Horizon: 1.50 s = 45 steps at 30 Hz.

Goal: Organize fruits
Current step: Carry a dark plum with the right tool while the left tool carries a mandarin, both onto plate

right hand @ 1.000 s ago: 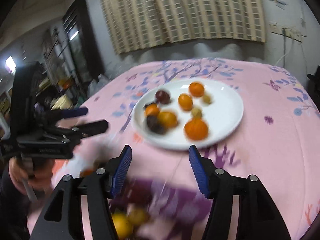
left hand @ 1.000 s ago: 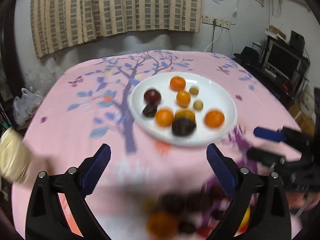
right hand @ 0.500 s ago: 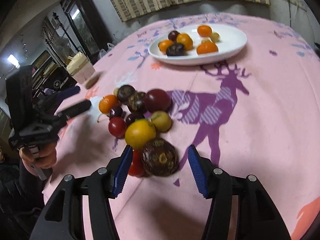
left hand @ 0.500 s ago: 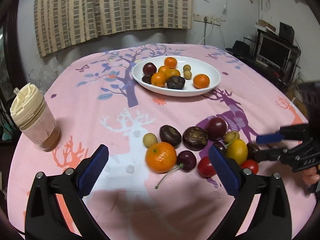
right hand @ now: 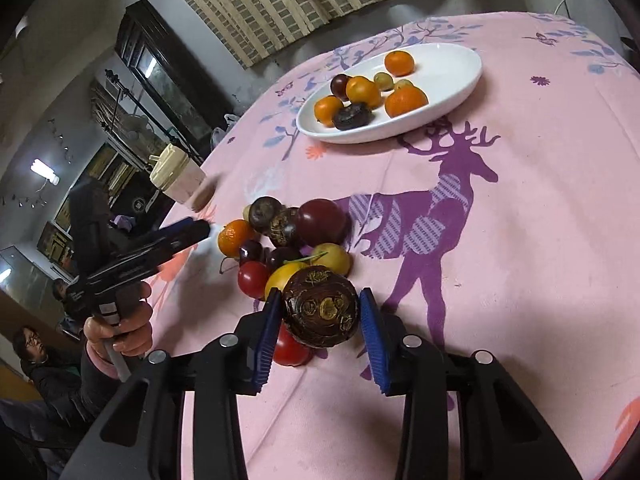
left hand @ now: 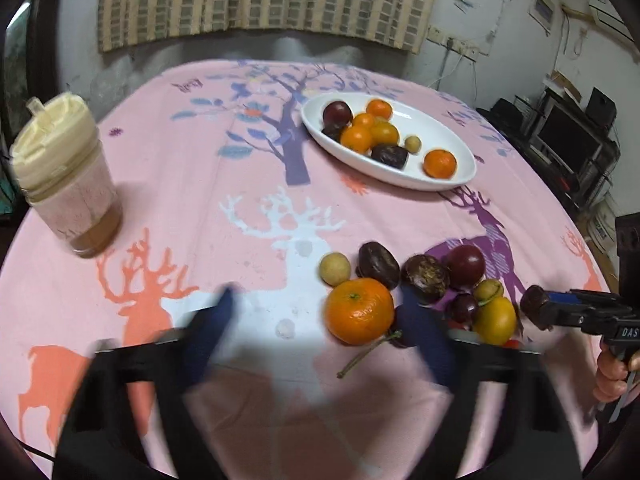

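**Dark fruit clamped, tangerine between closing jaws**

Lower centre of the right wrist view: right gripper closing, blue pads pressed on a dark wrinkled passion fruit at the near edge of the loose fruit pile. Lower centre of the left view: left gripper blurred, closing, not yet touching the tangerine between its fingers. "DAS" legible at right edge. Beyond, pink deer-print tablecloth, one lidded cup, one white plate carrying nine fruits; striped curtain behind.

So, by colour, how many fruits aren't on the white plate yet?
Orange: 1
Bright red: 2
Yellow or tan: 3
Dark purple, maroon or brown: 6, right gripper closing on one dark brown fruit
Total: 12
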Tool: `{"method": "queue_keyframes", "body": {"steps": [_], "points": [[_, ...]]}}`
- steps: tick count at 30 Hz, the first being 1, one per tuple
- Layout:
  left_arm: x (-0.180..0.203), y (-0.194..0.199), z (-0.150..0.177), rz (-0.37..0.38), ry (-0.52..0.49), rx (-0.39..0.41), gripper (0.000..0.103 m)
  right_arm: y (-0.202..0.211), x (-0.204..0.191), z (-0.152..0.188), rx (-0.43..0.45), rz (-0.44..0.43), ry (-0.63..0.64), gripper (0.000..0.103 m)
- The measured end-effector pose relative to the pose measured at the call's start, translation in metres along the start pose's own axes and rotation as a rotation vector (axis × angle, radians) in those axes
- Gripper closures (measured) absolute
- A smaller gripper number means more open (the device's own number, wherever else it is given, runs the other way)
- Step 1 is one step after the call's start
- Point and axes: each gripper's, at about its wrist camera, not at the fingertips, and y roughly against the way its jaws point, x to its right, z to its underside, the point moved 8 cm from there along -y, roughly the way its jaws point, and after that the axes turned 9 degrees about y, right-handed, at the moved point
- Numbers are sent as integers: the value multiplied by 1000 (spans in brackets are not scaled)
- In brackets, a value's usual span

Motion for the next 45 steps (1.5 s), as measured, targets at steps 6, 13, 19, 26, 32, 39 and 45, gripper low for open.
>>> {"method": "queue_keyframes", "body": {"steps": [6, 13, 19, 26, 32, 39, 45], "points": [[16, -6, 9, 39, -70, -25, 50, -2, 1, 1, -15, 13, 1, 63], [17, -19, 14, 49, -43, -68, 50, -2, -2, -1, -7, 22, 19, 63], [18, -25, 18, 83, -28, -100, 60, 0, -6, -2, 7, 20, 35, 63], [22, 19, 8, 31, -80, 74, 61, 9, -4, -4, 58, 37, 34, 63], [59, 8, -51, 63, -138, 85, 60, 14, 15, -54, 181, 124, -7, 63], [104, -88, -139, 59, -96, 17, 59, -23, 55, -148, 270, 261, 13, 60], [81, -51, -129, -23, -79, 101, 7, -22, 43, -135, 255, 274, 67, 43]]}}
